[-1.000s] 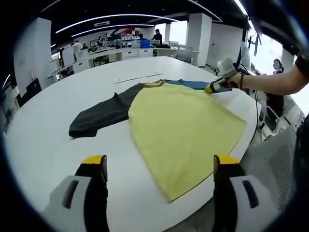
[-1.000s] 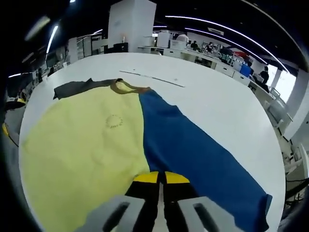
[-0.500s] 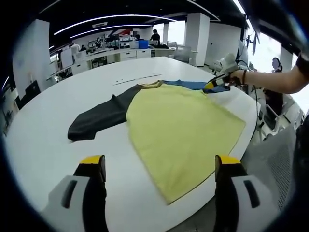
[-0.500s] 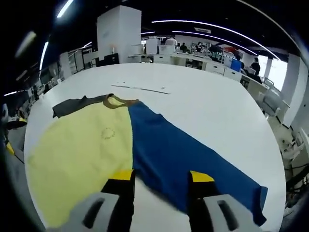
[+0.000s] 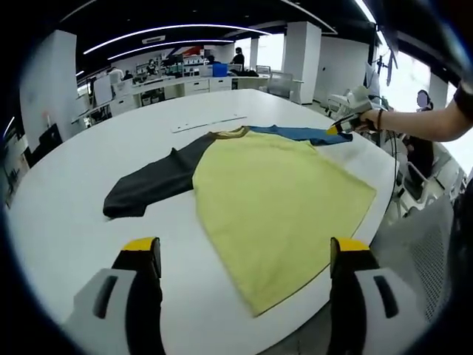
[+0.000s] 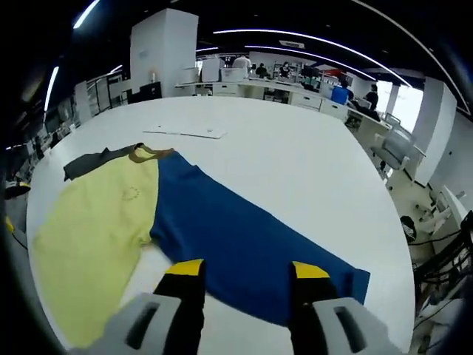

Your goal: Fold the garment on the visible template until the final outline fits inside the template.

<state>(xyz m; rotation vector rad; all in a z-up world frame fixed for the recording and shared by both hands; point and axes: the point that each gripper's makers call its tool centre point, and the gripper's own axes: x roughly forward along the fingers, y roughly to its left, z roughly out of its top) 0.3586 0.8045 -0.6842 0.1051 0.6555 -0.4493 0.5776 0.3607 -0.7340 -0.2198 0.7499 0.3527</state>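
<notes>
On the white table [image 5: 66,222], right gripper [image 6: 247,270] now spread apart after releasing blue sleeve [image 6: 244,237], withdrawing, left gripper [image 5: 247,250] hovering, jaws apart, garment [image 5: 281,192] lying flat.

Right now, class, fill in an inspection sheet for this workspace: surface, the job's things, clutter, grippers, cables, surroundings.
Surface: large round white table, smooth.
Job's things: garment lies flat, with a yellow body, a dark grey sleeve and a blue sleeve spread out; no fold made. Thin white strip on the table beyond the collar; whether it is the template cannot be told.
Clutter: nothing seen.
Grippers: left gripper open above the near table edge, holding nothing. Right gripper open over the blue sleeve, holding nothing; seen too from the left gripper view.
Cables: a few on the floor past the table.
Surroundings: open office with desks, columns, ceiling strip lights.
</notes>
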